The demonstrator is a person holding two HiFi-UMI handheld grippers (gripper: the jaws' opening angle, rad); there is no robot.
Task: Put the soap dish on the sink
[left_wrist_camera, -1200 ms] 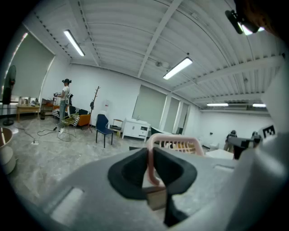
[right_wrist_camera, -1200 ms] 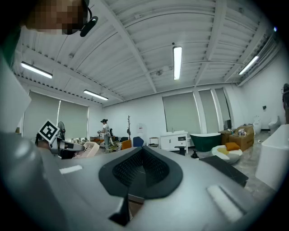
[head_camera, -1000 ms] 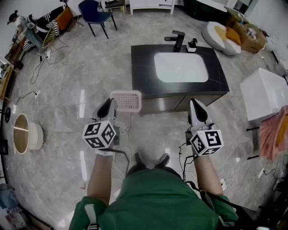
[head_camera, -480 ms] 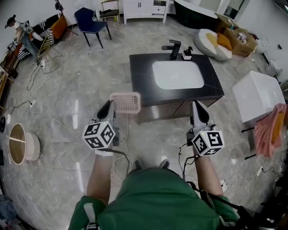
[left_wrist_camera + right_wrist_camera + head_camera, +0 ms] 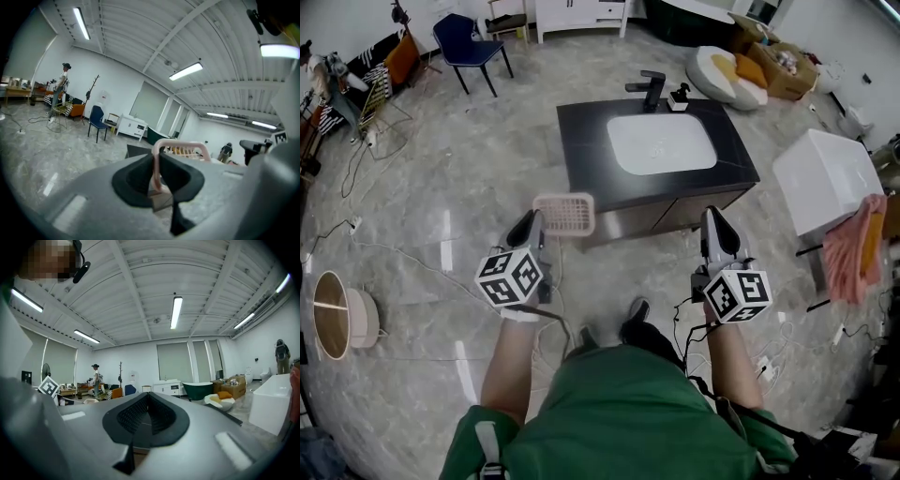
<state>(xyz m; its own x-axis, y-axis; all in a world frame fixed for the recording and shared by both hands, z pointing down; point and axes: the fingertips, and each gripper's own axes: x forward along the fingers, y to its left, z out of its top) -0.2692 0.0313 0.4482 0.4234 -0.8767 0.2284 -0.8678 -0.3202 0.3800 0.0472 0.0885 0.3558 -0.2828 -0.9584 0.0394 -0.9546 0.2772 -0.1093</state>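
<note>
Currently the left gripper (image 5: 157, 164) has its black pads (image 5: 133, 178) clamped on the near rim of the pink soap dish (image 5: 183, 145). The thin rim is pinched btwn them & the slotted tray sticks out past the tips. In head view the dish is held up in the air at ctr-left of frame, overlapping the lower-left front corner of the dark vanity (image 5: 586, 159), not on its top; depth gap can't be judged.

Right gripper (image 5: 149, 411): pads pressed together, nothing btwn them. Head view has it right of ctr, pointing fwd, in front of the cabinet.

A marker cube (image 5: 511, 278) sits behind each pair of jaws, w/ the person's forearms (image 5: 511, 366) & green top (image 5: 628, 412) at frame bottom.

Sink (image 5: 661, 143): white basin set in the dark top, upper ctr of head view. Black faucet (image 5: 652, 89) at its back edge, small dispenser (image 5: 679, 97) just right of it.

Further out: marble floor (image 5: 441, 216) w/ cables (image 5: 384, 248), blue chair (image 5: 471, 36) upper left, white box (image 5: 825, 178) at right w/ pink cloth (image 5: 853, 258) below it
</note>
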